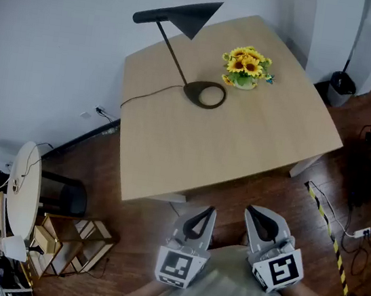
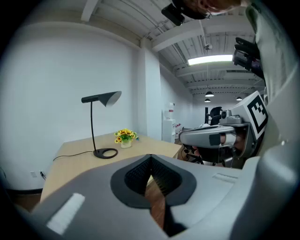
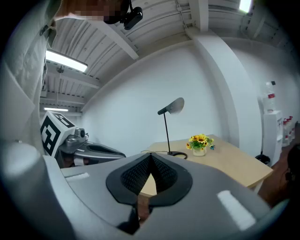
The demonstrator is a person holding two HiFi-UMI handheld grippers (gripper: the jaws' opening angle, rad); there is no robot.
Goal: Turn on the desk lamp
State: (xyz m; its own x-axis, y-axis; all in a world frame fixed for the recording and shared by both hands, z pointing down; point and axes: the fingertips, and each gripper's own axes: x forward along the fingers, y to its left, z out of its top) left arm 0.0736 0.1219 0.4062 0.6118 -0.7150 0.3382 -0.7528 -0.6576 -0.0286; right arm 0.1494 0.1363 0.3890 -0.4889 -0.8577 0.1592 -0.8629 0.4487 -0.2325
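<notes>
Well, we've got both grippers held low by our body, short of the near edge of the wooden table [image 1: 241, 145]. On the left gripper [image 1: 208, 213] the jaws are pressed together at the tips and grip nothing. It's the same on the right gripper [image 1: 253, 213], closed and empty. Well ahead of us, the black desk lamp [image 1: 190, 16] stands towards the table's far left. Its ring base sits just beside a small pot of sunflowers [image 1: 246, 67], its cord [image 1: 149, 93] trails towards the left edge, and both grippers are well apart from it.
</notes>
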